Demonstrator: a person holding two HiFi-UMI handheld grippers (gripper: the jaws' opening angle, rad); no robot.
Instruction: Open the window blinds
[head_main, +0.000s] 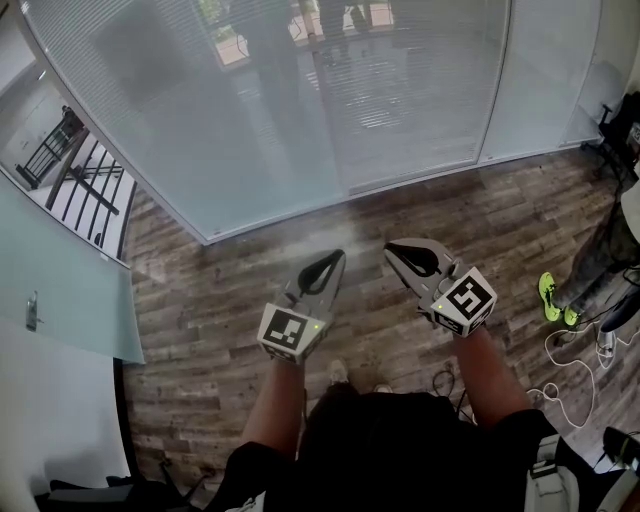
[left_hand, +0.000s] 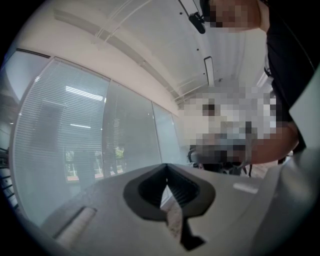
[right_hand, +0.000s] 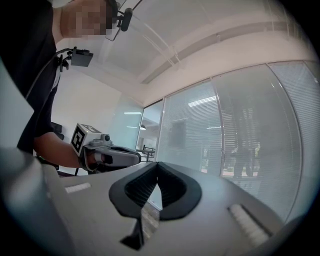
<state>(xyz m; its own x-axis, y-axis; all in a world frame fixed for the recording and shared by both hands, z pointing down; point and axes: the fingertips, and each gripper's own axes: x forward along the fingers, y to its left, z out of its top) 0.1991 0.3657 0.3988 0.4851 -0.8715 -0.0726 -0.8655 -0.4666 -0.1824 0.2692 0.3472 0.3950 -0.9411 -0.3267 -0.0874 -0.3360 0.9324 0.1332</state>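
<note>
the person stands on the wood floor (head_main: 200, 300) facing a glazed wall whose slatted window blinds (head_main: 300, 110) hang lowered with their slats turned shut, so the task looks not yet begun and the step in hand is the approach. the left gripper (head_main: 335, 258) and the right gripper (head_main: 393, 249) are held out level side by side, near each other but apart, both well short of the glass. each gripper view shows its jaws closed tip to tip with nothing between them. no cord, wand or knob for the blinds shows in any view, so the next move likely calls for finding that control, stepping closer, and parting one gripper's jaws to take hold of it.
</note>
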